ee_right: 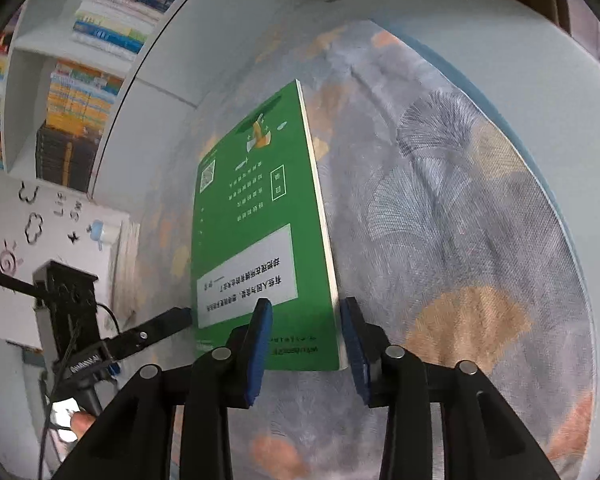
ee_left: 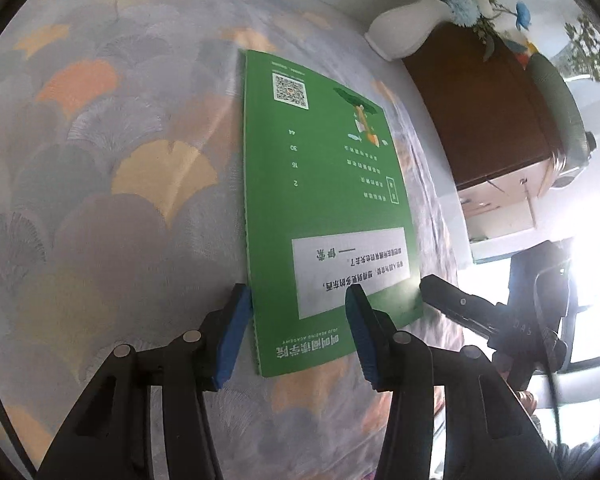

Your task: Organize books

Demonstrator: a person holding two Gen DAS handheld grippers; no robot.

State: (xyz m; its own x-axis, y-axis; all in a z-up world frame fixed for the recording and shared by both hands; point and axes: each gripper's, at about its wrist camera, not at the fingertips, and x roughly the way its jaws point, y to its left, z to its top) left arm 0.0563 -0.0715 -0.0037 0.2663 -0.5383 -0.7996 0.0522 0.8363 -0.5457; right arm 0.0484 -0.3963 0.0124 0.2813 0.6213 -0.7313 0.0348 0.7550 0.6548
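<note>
A thin green book point(ee_left: 324, 184) lies cover-up on the leaf-patterned tablecloth point(ee_left: 120, 160), its white text box nearest me. My left gripper point(ee_left: 298, 294) is open over the book's near spine corner, one blue pad just outside the spine and the other above the cover. In the right wrist view the same green book point(ee_right: 260, 220) shows its white page edge. My right gripper point(ee_right: 307, 304) is open astride that edge, left pad over the cover, right pad close beside the pages. One finger point(ee_left: 452, 300) of the right gripper shows past the book's far side.
A white vase point(ee_left: 404, 24) with blue flowers stands at the table's back beside a brown cabinet point(ee_left: 480, 112). Shelves packed with books point(ee_right: 80, 92) and a doodled white board point(ee_right: 60, 220) are at the left. The table's pale rim point(ee_right: 540, 80) curves round the right.
</note>
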